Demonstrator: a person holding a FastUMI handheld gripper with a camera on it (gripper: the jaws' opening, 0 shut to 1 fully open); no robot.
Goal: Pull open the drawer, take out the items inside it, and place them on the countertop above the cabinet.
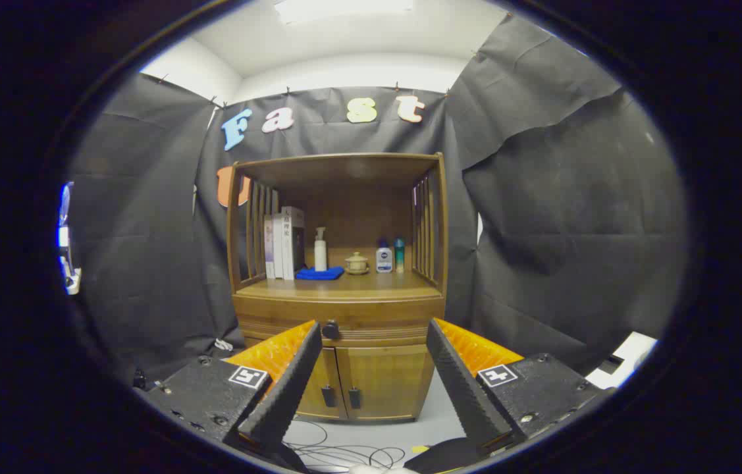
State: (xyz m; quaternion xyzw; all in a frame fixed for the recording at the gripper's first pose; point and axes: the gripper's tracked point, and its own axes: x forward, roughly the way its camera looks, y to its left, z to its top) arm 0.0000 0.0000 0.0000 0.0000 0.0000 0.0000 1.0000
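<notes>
Gripper (pixel 374 329) is held wide apart, nothing gripped, before the cabinet (pixel 339 289); drawer (pixel 338 315) is seen closed, its knob (pixel 330 329) between the fingers.

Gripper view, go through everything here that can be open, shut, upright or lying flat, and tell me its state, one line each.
Claw: open, empty, short of the cabinet.
Drawer: shut.
Drawer knob: untouched, beside the left finger's tip.
Cabinet doors: both shut.
Books: standing upright on the countertop.
Pump bottle: upright.
Blue cloth: lying flat.
Lidded cup: lid on.
</notes>
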